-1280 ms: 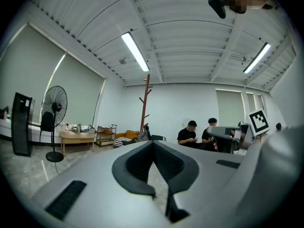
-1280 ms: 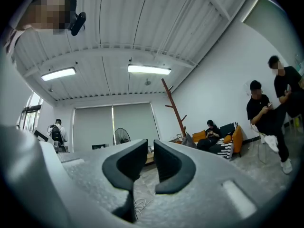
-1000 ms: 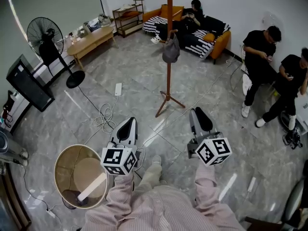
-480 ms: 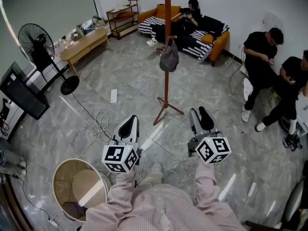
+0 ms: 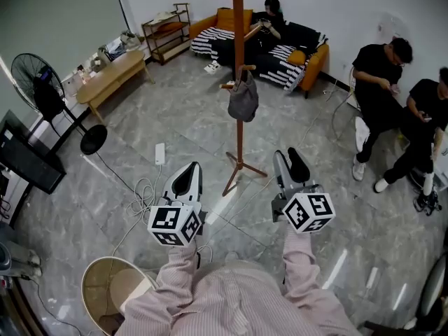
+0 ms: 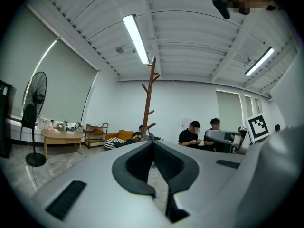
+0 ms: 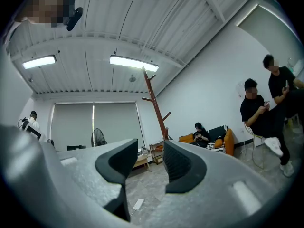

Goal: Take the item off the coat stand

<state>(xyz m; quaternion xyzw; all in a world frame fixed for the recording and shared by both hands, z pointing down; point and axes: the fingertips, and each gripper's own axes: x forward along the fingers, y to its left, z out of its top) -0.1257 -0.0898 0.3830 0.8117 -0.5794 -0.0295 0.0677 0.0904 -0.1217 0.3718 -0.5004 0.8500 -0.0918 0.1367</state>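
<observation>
A brown wooden coat stand (image 5: 239,61) rises from the grey floor ahead of me, and also shows in the left gripper view (image 6: 149,94) and the right gripper view (image 7: 154,103). A grey bag-like item (image 5: 243,102) hangs from a low peg on it. My left gripper (image 5: 187,175) (image 6: 152,144) is held low, short and left of the stand's feet, its jaws closed together at the tips on nothing. To the right of the feet, my right gripper (image 5: 288,155) (image 7: 149,144) is open, with only air between the pads. Both are well short of the item.
A round woven bin (image 5: 105,292) stands at my lower left. A power strip (image 5: 159,152) and loose cable (image 5: 143,187) lie left of the stand. A fan (image 5: 42,89) and wooden table (image 5: 112,75) are further left. People sit on a sofa (image 5: 280,44) and chairs (image 5: 381,82).
The view has moved forward: the coat stand and hanging item look nearer and the bin has slid toward the lower left. Both grippers keep about the same place in view.
</observation>
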